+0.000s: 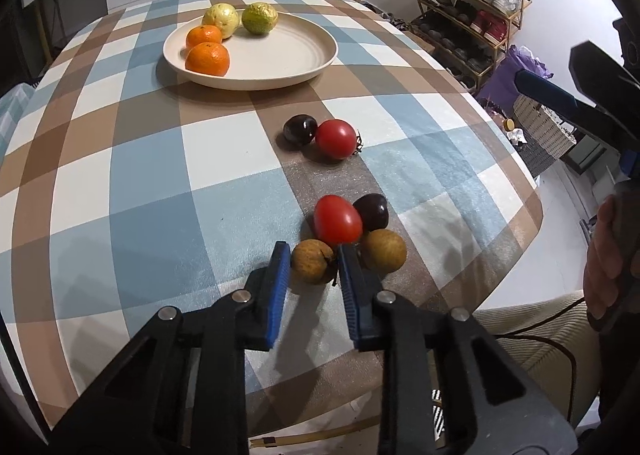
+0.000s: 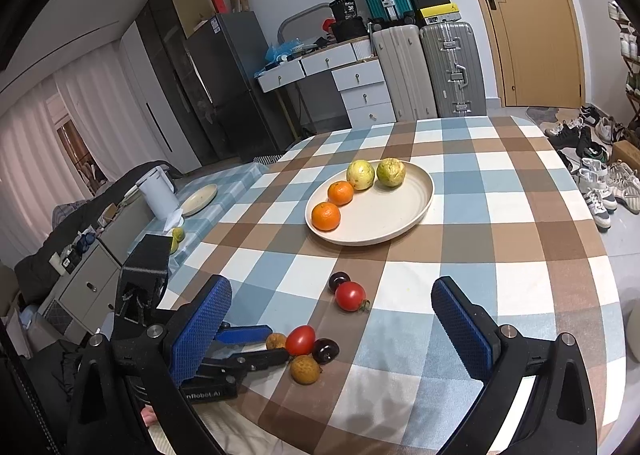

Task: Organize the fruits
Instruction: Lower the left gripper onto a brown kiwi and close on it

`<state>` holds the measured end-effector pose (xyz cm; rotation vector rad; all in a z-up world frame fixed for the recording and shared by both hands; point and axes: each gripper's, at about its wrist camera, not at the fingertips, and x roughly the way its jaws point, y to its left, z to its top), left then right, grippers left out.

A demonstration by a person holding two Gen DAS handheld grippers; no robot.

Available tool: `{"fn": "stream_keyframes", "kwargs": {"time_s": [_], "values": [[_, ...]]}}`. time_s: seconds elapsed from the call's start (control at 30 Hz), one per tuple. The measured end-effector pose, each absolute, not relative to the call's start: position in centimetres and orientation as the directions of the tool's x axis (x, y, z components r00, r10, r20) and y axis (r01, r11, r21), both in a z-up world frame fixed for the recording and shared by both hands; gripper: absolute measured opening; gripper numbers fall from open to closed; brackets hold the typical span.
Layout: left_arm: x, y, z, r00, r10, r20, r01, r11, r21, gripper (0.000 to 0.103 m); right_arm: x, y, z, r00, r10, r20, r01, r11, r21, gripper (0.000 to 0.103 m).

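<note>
A table under a blue, brown and white checked cloth carries a cream plate toward its far side. In the middle lie a dark plum touching a red tomato. Near the front edge cluster another tomato, a dark plum and two brownish fruits, possibly longans.

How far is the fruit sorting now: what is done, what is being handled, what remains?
Done: two oranges and two guavas sit on the plate. In hand: the left claw brackets one longan, not clearly gripped. The right claw is open, holding nothing. Left on the cloth: two tomatoes, two plums and another longan.
</note>
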<state>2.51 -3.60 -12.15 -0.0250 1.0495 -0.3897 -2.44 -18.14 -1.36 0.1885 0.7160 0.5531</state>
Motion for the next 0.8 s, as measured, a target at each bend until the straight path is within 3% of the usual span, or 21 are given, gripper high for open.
{"fn": "stream_keyframes", "kwargs": {"time_s": [0.8], "values": [[2.1, -1.8, -10.4, 0.466, -0.376, -0.801, 0.268, 0.923, -0.277, 0.02, -2.7, -17.6, -2.4, 0.569, 0.559, -0.603, -0.428, 0.828, 0.363, 0.102]]}}
